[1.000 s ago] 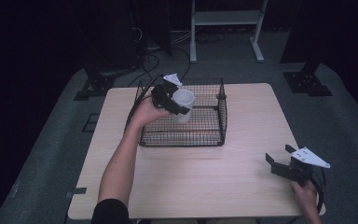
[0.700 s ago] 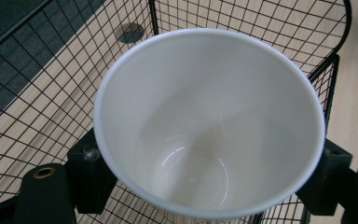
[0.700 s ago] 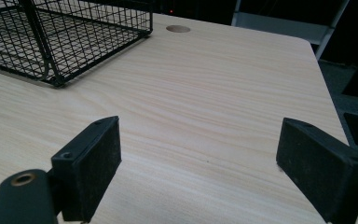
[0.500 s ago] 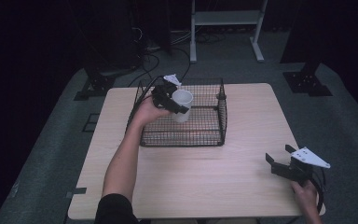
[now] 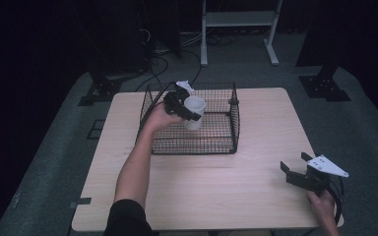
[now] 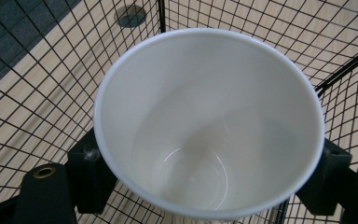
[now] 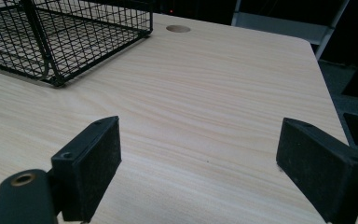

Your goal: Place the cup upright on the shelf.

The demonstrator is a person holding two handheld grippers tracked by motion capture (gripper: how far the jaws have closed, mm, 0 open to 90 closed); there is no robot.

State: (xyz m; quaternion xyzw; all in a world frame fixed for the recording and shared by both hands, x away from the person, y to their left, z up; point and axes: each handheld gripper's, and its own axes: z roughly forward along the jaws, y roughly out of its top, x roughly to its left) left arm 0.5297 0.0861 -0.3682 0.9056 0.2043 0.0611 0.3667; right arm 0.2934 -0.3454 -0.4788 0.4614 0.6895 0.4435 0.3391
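Cup [image 5: 194, 112], white and empty, sits pinched between the left gripper's [image 5: 183, 104] jaws, held upright inside the wire basket [image 5: 226, 142]. That forearm reaches forward over the table [image 5: 216, 196]. Right gripper [image 5: 295, 169] rests near the table's right corner, jaws spread wide.

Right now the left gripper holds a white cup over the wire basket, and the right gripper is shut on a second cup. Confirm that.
Not quite. The left gripper does hold the white cup over the wire basket, but the right gripper is open and empty above the table, as the right gripper view shows.
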